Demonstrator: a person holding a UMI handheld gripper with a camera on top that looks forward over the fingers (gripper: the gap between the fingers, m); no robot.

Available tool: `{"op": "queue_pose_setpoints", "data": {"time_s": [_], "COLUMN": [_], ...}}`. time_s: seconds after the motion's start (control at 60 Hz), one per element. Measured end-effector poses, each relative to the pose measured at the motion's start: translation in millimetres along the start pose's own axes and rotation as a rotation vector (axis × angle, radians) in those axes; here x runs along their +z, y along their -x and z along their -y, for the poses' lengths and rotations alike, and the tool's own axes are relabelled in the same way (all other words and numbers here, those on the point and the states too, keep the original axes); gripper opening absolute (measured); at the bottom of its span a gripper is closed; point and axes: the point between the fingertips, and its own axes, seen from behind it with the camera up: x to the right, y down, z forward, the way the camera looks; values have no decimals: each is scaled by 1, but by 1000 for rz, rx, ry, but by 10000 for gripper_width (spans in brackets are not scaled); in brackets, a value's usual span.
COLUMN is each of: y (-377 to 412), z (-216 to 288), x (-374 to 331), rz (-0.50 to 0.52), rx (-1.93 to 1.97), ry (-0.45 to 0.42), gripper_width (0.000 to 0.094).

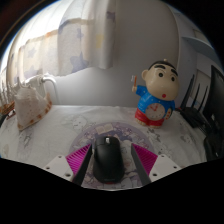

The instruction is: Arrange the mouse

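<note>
A black computer mouse (108,160) lies lengthwise between my gripper's (110,162) two fingers, its front end pointing away from me. Both magenta pads (82,158) touch its sides with no gap showing, so the gripper is shut on the mouse. The mouse is low over a patterned grey mat (112,130) on the white table (70,118). I cannot tell whether it rests on the mat or is lifted. Its rear end is hidden below the fingers.
A cartoon boy figurine (155,92) in a blue shirt stands on the table beyond the fingers to the right. A pale crumpled bag-like object (30,100) sits far left. Dark equipment (205,108) stands at the far right. Curtains hang behind.
</note>
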Motion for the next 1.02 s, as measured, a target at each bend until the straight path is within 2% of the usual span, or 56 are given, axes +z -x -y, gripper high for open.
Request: {"op": "queue_pose_setpoints", "data": {"time_s": [0.017,0.05,0.117,0.233,0.367,0.5,0.65,0.85,1.017], "y": [-2,-6,-14,-17,-21,-17,-6,2,16], "z": [2,7,22,33,24,10,-6,-30,-28], "x": [-4,-15,-46,-136,-244,-312,-345,-353,-356], "rz": [-7,-22,-37,-37,-42,-49,-21,-2,24], "rx": [3,13,37,66,61,13,28,12,15], "ry": [2,8,11,67,133,117,107,143,126], "gripper_width": [872,831,850,850,849,850,847,850,848]}}
